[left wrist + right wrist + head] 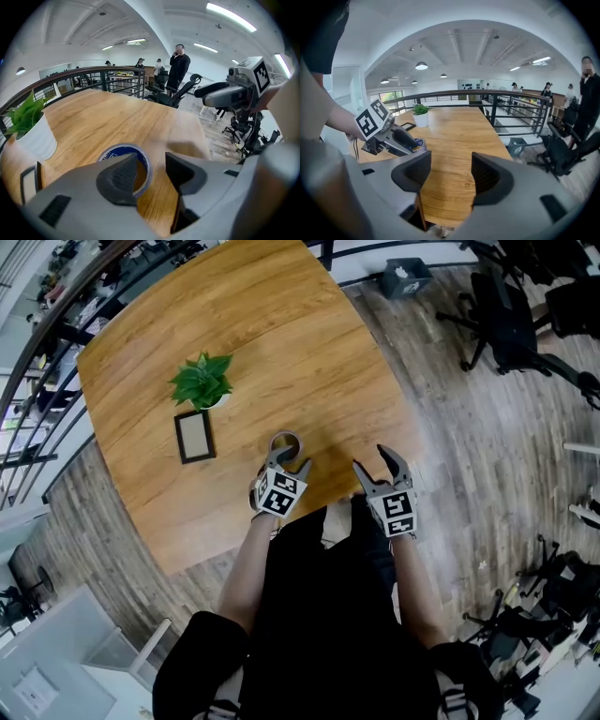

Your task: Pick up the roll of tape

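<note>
The roll of tape (pixel 284 440) lies flat on the round wooden table (pixel 253 343), near its front edge; it is a pale ring with a blue inner core (pixel 123 152). My left gripper (pixel 288 462) is open right at the roll. In the left gripper view one jaw stands over the roll's hole and the other outside its near wall, with my left gripper (pixel 152 166) not closed on it. My right gripper (pixel 375 465) is open and empty, a little to the right over the table edge. The right gripper view shows the tape (pixel 419 143) beside the left gripper's fingers.
A small potted plant (pixel 202 381) in a white pot and a dark flat frame (pixel 194 436) sit left of the roll. A railing and office chairs (pixel 506 315) surround the table. People stand far off by the railing (pixel 178 65).
</note>
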A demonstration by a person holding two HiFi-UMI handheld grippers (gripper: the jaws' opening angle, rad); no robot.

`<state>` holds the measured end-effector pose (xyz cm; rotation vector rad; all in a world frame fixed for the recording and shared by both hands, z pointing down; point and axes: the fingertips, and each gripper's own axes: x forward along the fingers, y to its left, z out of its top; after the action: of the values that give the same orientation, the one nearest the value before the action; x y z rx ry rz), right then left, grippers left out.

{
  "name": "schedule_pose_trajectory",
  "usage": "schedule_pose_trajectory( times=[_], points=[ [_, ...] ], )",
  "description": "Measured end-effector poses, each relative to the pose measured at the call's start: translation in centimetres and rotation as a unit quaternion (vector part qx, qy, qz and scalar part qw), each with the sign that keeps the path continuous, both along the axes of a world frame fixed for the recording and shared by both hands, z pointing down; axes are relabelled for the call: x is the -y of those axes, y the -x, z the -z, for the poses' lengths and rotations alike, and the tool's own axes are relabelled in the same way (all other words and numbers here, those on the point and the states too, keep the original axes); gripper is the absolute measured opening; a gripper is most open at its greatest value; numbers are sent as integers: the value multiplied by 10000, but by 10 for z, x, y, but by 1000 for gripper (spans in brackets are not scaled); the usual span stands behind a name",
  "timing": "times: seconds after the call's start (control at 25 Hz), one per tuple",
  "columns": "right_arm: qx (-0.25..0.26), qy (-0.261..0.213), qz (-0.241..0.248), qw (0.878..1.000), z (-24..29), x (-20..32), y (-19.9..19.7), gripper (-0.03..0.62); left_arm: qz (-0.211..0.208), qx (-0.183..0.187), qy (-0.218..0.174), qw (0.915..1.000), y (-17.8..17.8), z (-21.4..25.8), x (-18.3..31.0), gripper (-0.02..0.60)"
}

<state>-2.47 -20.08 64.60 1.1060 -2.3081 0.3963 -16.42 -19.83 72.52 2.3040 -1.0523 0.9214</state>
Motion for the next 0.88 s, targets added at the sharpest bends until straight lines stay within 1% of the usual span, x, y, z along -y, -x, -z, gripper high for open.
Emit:
schedule_pose_trajectory(
  times=[0.12, 0.28, 0.4, 0.52, 0.64, 0.72, 0.88],
  points=[
    [-34, 13, -64, 10000, -4, -3, -5, 282, -62, 51, 67, 9999, 1, -6, 0, 204],
    [-44, 13, -103, 9999, -1, 0, -6, 281, -156, 159, 13, 9998, 2, -8, 3, 196],
    [-50, -66, -143, 9999, 4, 4, -8, 275, -255, 297, -15, 9992, 0, -9, 4, 161],
    [-62, -73, -144, 9999, 4, 5, -7, 276, -413, 447, 26, 9981, -2, -15, 2, 149],
    [-64, -55, -169, 9998, 3, 4, -8, 276, -531, 628, 32, 9966, -2, -18, -1, 121],
    [-57, -52, -192, 9998, 3, 4, -8, 276, -559, 675, 52, 9961, -2, -20, 0, 98],
    [-39, -53, -216, 9997, 5, 2, -6, 276, -566, 708, 105, 9958, -1, -20, 0, 91]
  ],
)
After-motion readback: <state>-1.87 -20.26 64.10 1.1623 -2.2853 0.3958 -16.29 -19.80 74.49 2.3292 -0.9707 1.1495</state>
